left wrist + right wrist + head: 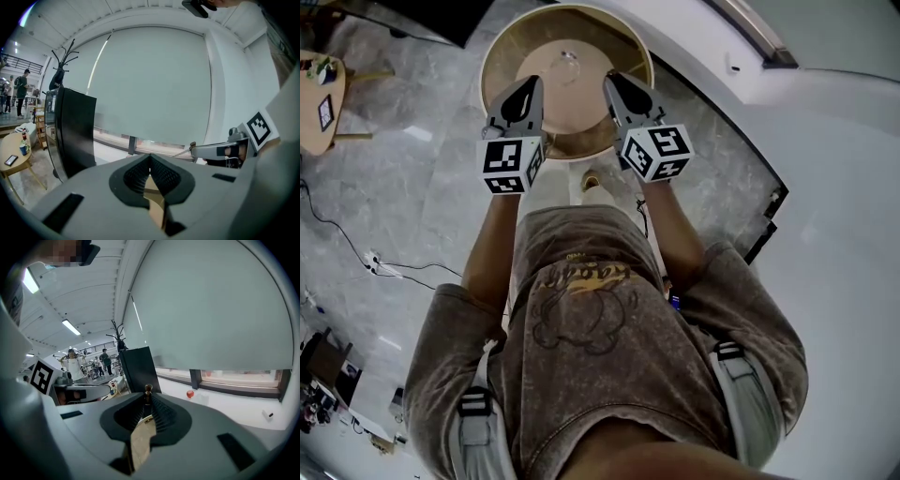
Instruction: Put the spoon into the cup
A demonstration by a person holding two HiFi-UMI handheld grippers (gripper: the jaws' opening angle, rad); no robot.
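Over the round wooden table (495,58): left gripper (150,158) jaws pressed together, nothing in them. Right gripper (147,398) jaws narrow, clamped on the spoon (148,389), only its brown knobbed end showing past the tips. Clear cup (568,66) stands mid-table, just ahead of both grippers

We see matt grey plastic on the left gripper (530,82) and right gripper (613,81), a glossy brown spoon (148,390), a smooth wooden table (499,56), polished stone floor (412,187).
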